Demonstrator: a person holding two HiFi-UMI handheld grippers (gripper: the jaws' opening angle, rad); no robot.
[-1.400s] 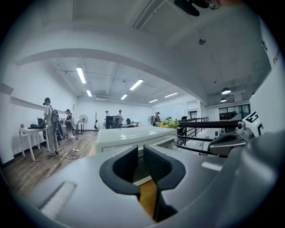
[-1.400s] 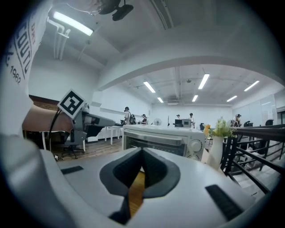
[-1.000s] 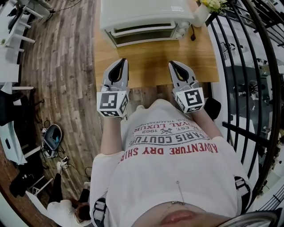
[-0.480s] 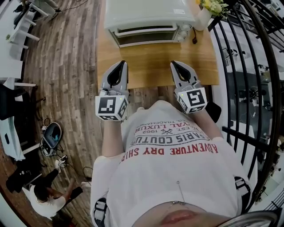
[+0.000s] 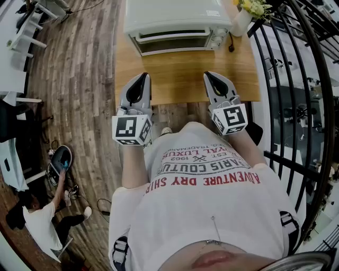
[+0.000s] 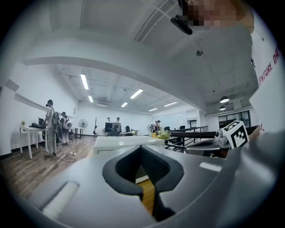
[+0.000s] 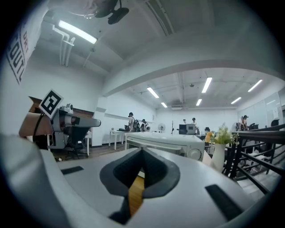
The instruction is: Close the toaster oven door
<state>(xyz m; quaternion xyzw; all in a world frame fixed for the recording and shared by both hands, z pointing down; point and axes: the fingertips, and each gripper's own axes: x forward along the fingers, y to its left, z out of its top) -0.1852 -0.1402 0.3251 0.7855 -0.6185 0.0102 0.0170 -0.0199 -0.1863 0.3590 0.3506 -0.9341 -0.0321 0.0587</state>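
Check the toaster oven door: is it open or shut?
Shut, it appears: the toaster oven door stands flush against the front, with nothing folded down over the table.

Bright ceiling strip lights (image 6: 83, 81), soft shadows, fisheye warp, dark corners

Toaster oven (image 5: 177, 16): white, door (image 5: 169, 43) shut.
Upright on worktop (image 5: 180, 69), ahead of left claw (image 5: 144, 75) and right claw (image 5: 207, 74), apart.

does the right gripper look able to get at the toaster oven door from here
Probably yes: only bare table lies between the right gripper and the toaster oven front; the vase stands off to one side.
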